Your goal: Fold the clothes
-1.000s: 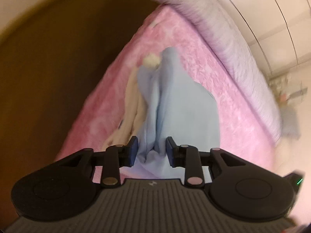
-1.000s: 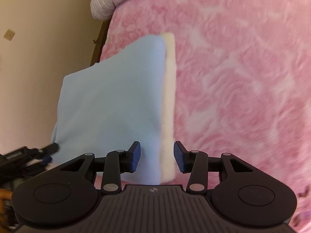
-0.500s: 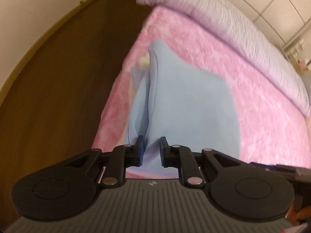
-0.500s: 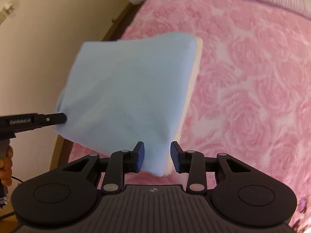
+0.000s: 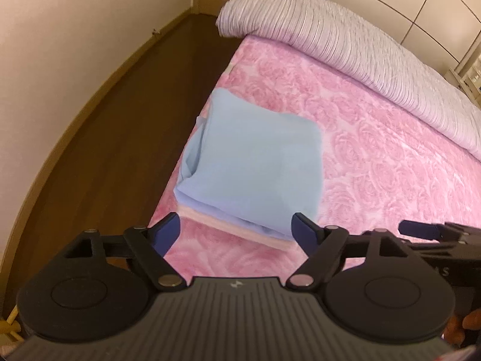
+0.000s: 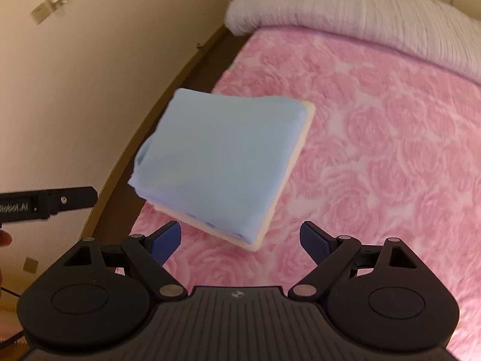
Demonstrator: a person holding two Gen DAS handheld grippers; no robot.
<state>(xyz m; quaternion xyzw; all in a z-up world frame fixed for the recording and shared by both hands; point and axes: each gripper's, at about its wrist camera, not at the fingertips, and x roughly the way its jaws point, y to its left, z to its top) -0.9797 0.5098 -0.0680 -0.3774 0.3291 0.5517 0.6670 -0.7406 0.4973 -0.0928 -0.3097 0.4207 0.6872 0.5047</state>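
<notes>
A light blue garment (image 5: 255, 165) lies folded into a rough square near the left edge of the pink bed (image 5: 390, 156), with a cream layer showing along its near edge. It also shows in the right wrist view (image 6: 219, 159). My left gripper (image 5: 237, 234) is open and empty, just short of the garment's near edge. My right gripper (image 6: 240, 239) is open and empty, also just short of that edge. The right gripper's finger shows at the right of the left wrist view (image 5: 421, 228).
A striped lilac duvet (image 5: 345, 39) is rolled along the bed's far side. Dark wooden floor (image 5: 105, 138) and a cream wall (image 6: 75, 75) lie left of the bed. White wardrobe doors (image 5: 421, 3) stand behind. The pink rose-patterned bedspread (image 6: 390, 165) stretches to the right.
Both grippers held the blue garment and have let go and opened wide. The garment now lies folded on the bed, and both grippers have drawn back from it.
</notes>
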